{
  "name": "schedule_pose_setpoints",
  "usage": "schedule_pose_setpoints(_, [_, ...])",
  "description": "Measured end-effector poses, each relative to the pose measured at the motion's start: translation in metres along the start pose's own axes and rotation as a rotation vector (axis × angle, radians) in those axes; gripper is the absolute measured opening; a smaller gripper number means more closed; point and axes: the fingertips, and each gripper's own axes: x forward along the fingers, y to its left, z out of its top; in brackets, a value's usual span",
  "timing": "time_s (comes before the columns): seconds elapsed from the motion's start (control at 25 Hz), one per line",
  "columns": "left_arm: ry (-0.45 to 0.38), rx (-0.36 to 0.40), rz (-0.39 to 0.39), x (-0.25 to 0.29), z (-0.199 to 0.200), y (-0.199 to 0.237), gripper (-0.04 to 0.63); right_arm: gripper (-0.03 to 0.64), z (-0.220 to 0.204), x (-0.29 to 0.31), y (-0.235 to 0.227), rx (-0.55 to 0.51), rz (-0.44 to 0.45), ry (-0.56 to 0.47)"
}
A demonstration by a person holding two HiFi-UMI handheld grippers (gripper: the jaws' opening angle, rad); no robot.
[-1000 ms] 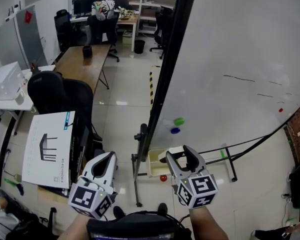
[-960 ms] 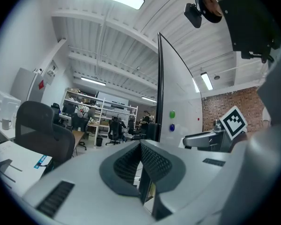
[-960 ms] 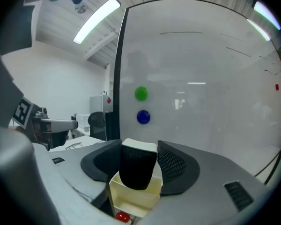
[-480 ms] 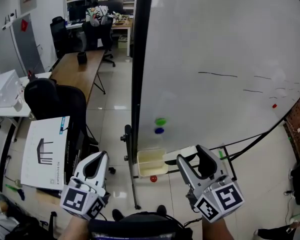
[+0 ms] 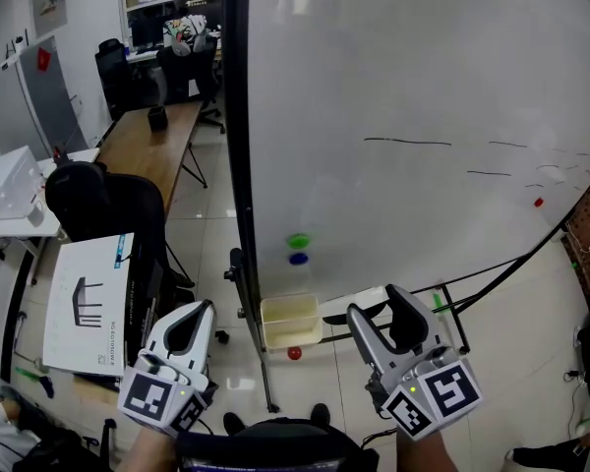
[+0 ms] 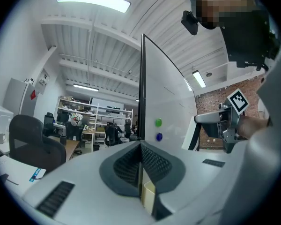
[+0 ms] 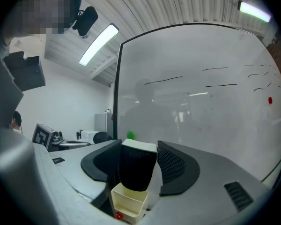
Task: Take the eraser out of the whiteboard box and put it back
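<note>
A cream whiteboard box (image 5: 291, 323) hangs at the lower left corner of the whiteboard (image 5: 423, 87), next to its black frame. My right gripper (image 5: 377, 315) is to the right of the box and shut on the eraser (image 7: 137, 168), a black block with a white top that fills the space between the jaws. In the right gripper view the box (image 7: 129, 203) sits just below the eraser. My left gripper (image 5: 189, 325) hovers left of the box, its jaws shut with nothing between them.
Green (image 5: 298, 241) and blue (image 5: 297, 259) magnets sit on the board above the box, a red one (image 5: 294, 353) below it. Black office chairs (image 5: 108, 205), a white carton (image 5: 88, 303) and a wooden desk (image 5: 157, 136) stand to the left. The whiteboard's stand legs (image 5: 452, 323) cross the floor.
The right gripper has drawn away from the box to the right, carrying the eraser. The left gripper has shifted slightly. The head view has swung toward the whiteboard.
</note>
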Motion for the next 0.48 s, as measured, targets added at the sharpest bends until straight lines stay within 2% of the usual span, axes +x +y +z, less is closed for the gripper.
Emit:
schedule_pose_setpoints(0.32, [0.012,0.013,0.051,0.003,0.002,-0.004,0.016,0.268,0.001,0.0,-0.009,0.012,0.039,-0.009])
schedule_pose_setpoints(0.48, [-0.002,0.071,0.08,0.003,0.013,-0.018,0.017,0.268,0.005,-0.005,-0.021,0.022,0.079,-0.02])
